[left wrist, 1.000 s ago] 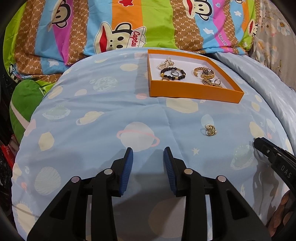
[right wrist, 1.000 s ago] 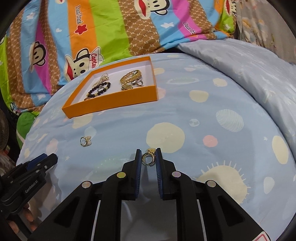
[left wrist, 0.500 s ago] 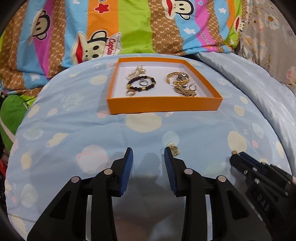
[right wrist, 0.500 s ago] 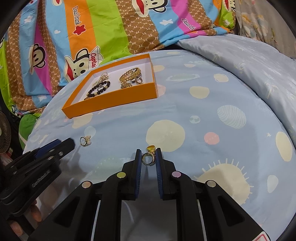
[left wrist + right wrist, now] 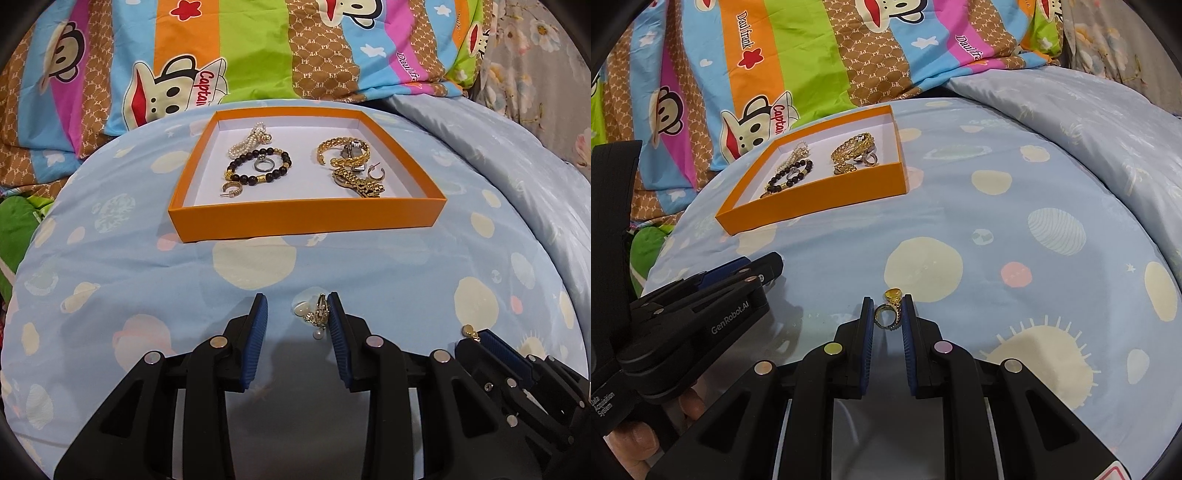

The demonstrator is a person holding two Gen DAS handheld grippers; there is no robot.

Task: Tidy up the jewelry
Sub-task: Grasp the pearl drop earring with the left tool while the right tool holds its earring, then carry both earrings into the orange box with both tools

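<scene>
Between the left tongs [image 5: 295, 308], which are closing, lies a gold pearl-drop earring [image 5: 318, 314] against the right pad; 1 second ago it sat off at 2 o'clock. Right tongs [image 5: 887, 312] stay clamped on a gold ring [image 5: 888, 314]. At 12 o'clock on the bed sits the orange cardboard tray [image 5: 306, 219].

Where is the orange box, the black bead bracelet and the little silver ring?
orange box [image 5: 306, 218], left wrist view, on its front wall.
black bead bracelet [image 5: 240, 178], left wrist view, on its dark beads.
silver ring [image 5: 264, 165], left wrist view, on its band.
</scene>
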